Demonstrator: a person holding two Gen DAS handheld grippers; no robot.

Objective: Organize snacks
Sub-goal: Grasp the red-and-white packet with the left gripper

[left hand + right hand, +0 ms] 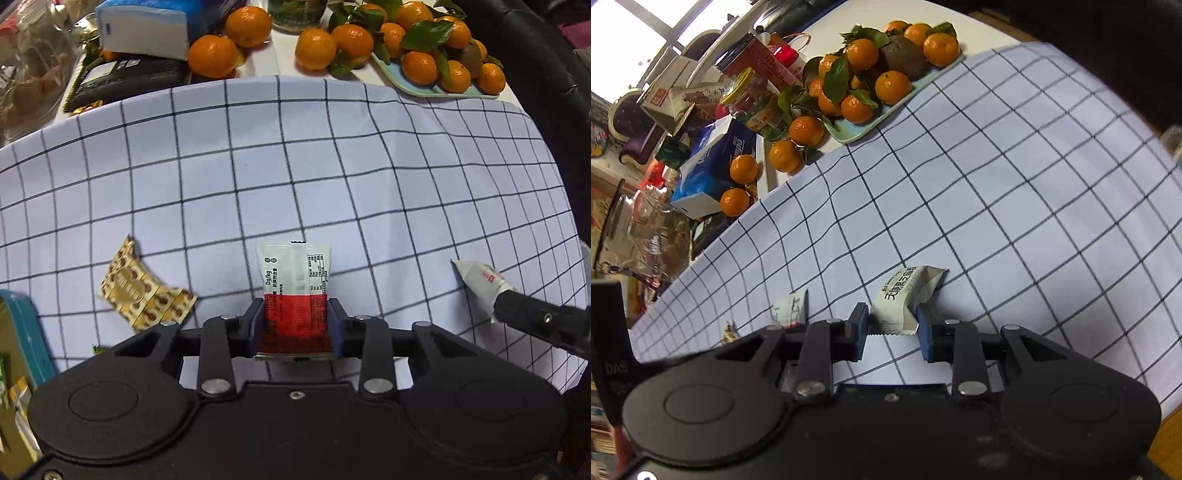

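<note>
At the far left edge, a teal box (27, 339) holds snack packs that are too cut off to count. Three snacks lie on the checked cloth (295, 166) over the tabletop. First is a gold pack (144, 291), lying loose. Next is a red and white pack (295, 295), squeezed in the left hand-held gripper (296, 325). Last is a white pack (905, 299), pinched in the right hand-held gripper (892, 332). At the back right, a blue tray (417, 86) holds a pile of oranges (419, 66).

A checked cloth (295, 177) covers the near part of the worktop (280, 59). On it lie a gold wrapper (142, 291) toward the left edge and a red-and-white sachet (293, 280). Along the far edge sit loose tangerines (212, 55), a tray (417, 88) of them, and a tissue pack (144, 31)
</note>
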